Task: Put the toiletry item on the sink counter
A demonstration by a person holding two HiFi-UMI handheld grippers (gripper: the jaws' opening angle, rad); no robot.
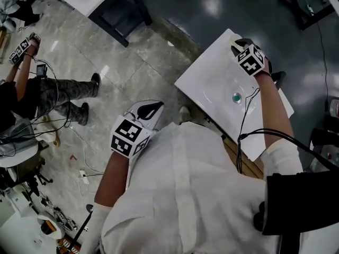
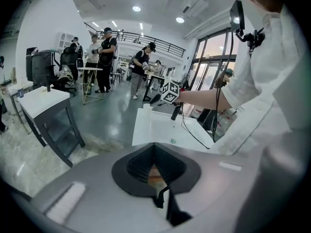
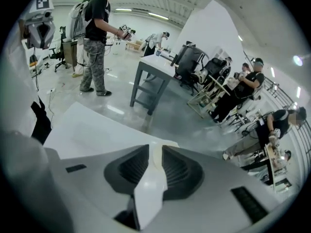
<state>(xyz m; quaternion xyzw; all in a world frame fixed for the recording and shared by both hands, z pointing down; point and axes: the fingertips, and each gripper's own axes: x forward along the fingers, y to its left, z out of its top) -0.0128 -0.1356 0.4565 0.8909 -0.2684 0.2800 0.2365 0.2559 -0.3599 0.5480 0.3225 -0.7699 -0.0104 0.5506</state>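
Observation:
The white sink counter (image 1: 212, 78) with a green drain (image 1: 236, 97) lies in front of me, tilted in the head view. My right gripper (image 1: 239, 43) reaches over its far corner, shut on a slim white toiletry item (image 3: 147, 183). That item runs up between the dark pads (image 3: 177, 171) in the right gripper view, with the counter (image 3: 82, 130) below it. My left gripper (image 1: 152, 108) hangs over the floor to the left of the counter. Its jaws (image 2: 154, 147) are shut and hold nothing. The left gripper view shows the counter (image 2: 155, 127) and the right gripper (image 2: 170, 92) beyond.
A dark-legged table (image 1: 119, 9) stands beyond the counter's left side. A person in camouflage trousers (image 1: 58, 91) stands on the left, with cables on the floor nearby. A wooden cabinet (image 1: 249, 165) shows under the counter's near edge. Several people and tables (image 2: 104, 52) fill the room behind.

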